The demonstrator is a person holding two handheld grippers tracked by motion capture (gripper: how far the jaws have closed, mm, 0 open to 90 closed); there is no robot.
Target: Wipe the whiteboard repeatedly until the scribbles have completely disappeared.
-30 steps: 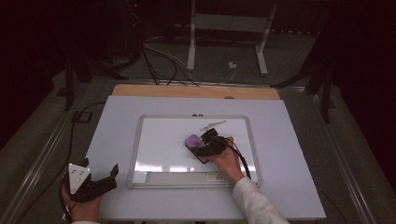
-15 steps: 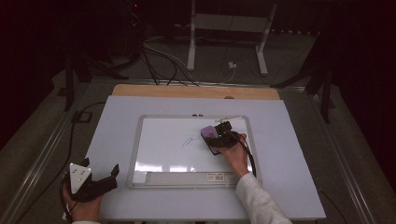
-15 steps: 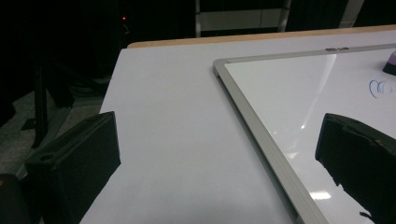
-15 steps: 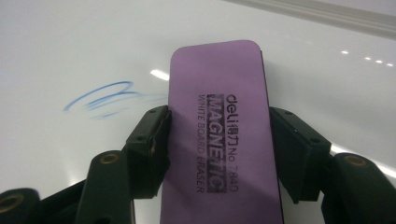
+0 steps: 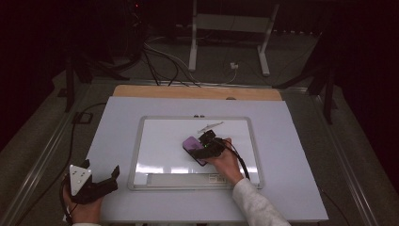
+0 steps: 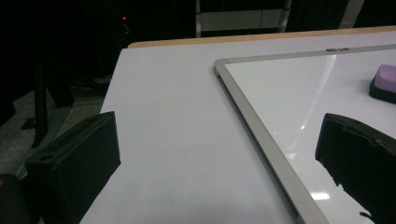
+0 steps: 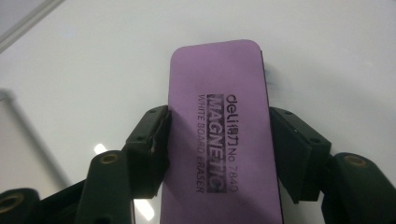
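My right gripper is clamped on the purple eraser, which sits flat on the whiteboard near its middle. The right gripper view gives me the print: "deli No 7840", "MAGNETIC", "WHITE BOARD ERASER". From the high view that's unreadable, but I see a grey smear just beyond the eraser. Left gripper rests w/ jaws spread, nothing in them, at the table's near-left corner.

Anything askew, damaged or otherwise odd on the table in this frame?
Nothing stands out. The whiteboard lies flat and square on the table. The right gripper is clamped on the purple eraser, which sits flat on the board beside a grey marker smear. The left gripper rests open near the table's corner.
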